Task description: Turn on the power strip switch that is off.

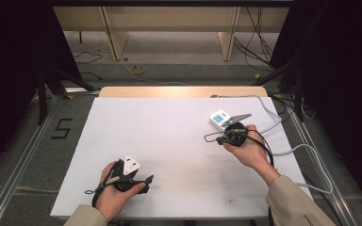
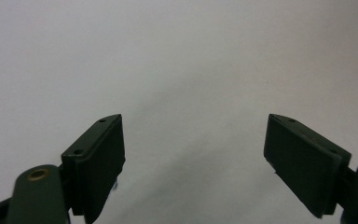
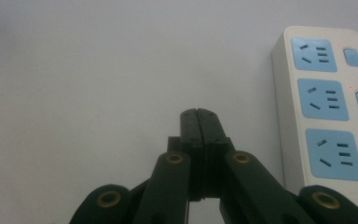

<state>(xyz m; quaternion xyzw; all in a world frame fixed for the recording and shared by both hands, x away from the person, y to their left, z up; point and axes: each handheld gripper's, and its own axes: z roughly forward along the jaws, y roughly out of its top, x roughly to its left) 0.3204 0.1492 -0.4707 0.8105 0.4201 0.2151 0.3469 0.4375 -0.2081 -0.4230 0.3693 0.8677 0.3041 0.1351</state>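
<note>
Nearest the person, the left gripper (image 1: pixel 146 181) rests low over the white table cover (image 1: pixel 169 155) at the near left; in the left gripper view its jaws stand wide apart with nothing between them, only bare matte surface. The pads (image 2: pixel 100 161) are flat, dark, rectangular blocks with a dull rubbery look. Farther out, on the right side of the table, the right gripper (image 1: pixel 206 138) is held just beside the power strip (image 1: pixel 219 117); in the right gripper view its jaws are pressed fully together and grip nothing, the strip (image 3: pixel 328 109) lying apart to one side of them. The strip is a white, hard plastic bar with rounded corners, blue socket faces and a small switch beside each socket. A grey cable (image 1: pixel 306 150) leaves it and loops off the right edge of the table. Judgement: the body is rigid and fairly light, its glossy shell likely slippery against the pads, and the trailing cable will drag and may pivot it. The soundest hold appears to be across the two long side walls, clear of switches and sockets. Beyond the table lie grey floor, loose cables and wooden frames.
</note>
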